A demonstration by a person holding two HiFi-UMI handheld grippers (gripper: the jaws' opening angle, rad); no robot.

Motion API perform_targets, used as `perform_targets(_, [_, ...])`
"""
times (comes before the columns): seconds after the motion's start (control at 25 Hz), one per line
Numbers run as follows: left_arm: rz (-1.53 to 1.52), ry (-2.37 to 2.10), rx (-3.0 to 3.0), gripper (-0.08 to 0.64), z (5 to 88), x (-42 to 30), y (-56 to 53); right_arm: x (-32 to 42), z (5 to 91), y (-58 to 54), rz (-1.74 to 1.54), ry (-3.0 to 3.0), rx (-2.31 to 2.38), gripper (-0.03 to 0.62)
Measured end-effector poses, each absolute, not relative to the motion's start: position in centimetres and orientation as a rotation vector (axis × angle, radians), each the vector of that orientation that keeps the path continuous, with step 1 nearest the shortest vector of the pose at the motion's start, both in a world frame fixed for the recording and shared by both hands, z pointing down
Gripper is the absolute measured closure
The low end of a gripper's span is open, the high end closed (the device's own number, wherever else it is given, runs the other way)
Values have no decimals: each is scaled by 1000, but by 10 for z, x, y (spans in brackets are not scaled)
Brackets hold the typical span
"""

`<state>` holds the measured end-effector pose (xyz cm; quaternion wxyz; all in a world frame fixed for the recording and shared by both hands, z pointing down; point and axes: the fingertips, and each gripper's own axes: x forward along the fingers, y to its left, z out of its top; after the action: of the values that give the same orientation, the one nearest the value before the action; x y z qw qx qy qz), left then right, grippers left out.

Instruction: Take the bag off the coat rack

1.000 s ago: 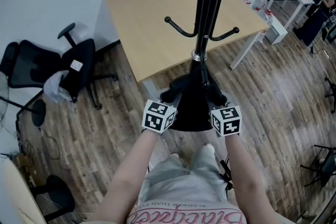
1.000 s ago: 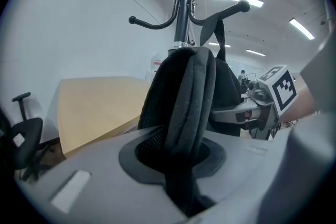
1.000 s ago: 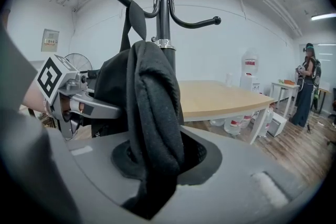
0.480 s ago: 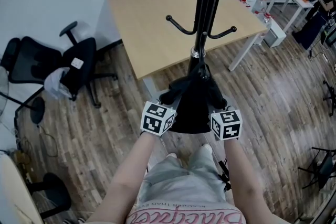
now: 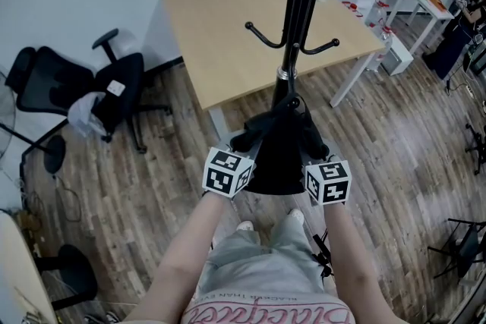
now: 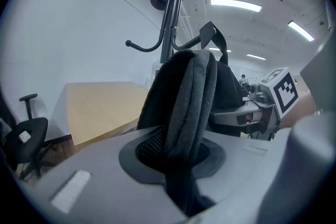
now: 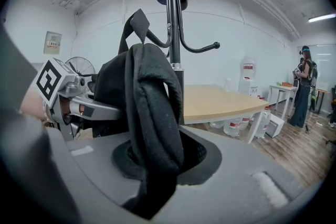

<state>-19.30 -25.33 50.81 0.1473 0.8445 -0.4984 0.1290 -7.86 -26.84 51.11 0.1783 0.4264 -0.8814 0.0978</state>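
The left gripper (image 6: 181, 162) and right gripper (image 7: 152, 162) each pinch a strap (image 6: 185, 107) of the bag (image 5: 278, 155) mid-frame; its top loop (image 7: 137, 21) could snag a coat rack (image 5: 298, 19) hook (image 7: 202, 49).

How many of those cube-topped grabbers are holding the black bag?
2. The left gripper is shut on the left strap of the black bag; the right gripper is shut on its right strap.

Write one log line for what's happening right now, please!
left tool: shut on black fabric backpack | right tool: shut on backpack too | black metal coat rack: just behind backpack | freed from rack: cannot tell
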Motion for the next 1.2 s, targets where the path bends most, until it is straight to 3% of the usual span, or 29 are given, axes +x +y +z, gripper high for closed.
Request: perform_targets(1.2, [344, -1721, 2390, 477, 455, -278, -209, -167, 463, -240, 142, -2633, 1067, 505])
